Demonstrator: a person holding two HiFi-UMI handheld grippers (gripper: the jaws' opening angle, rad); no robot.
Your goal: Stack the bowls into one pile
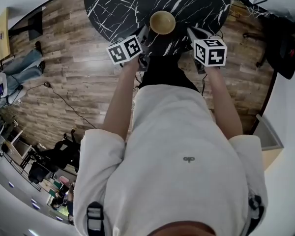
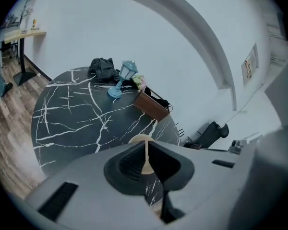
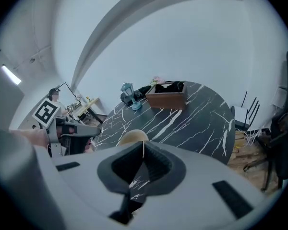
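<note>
Head view: a round black marble table (image 1: 196, 4) fills the top. Over the table's near edge hang the left gripper (image 1: 143, 36) and the right gripper (image 1: 196, 33), each with its jaws pressed together on nothing. Between them, on the table just inside that edge, sits a tan bowl (image 1: 162, 22).

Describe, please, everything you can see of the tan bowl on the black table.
The bowl is round, plain, tan-yellow and matte. Its material is unclear, as is whether more bowls are nested in it. It stands upright, mouth up, apparently empty, on the black white-veined table near the person's edge, between the left gripper and the right gripper. Neither seems to touch it.
</note>
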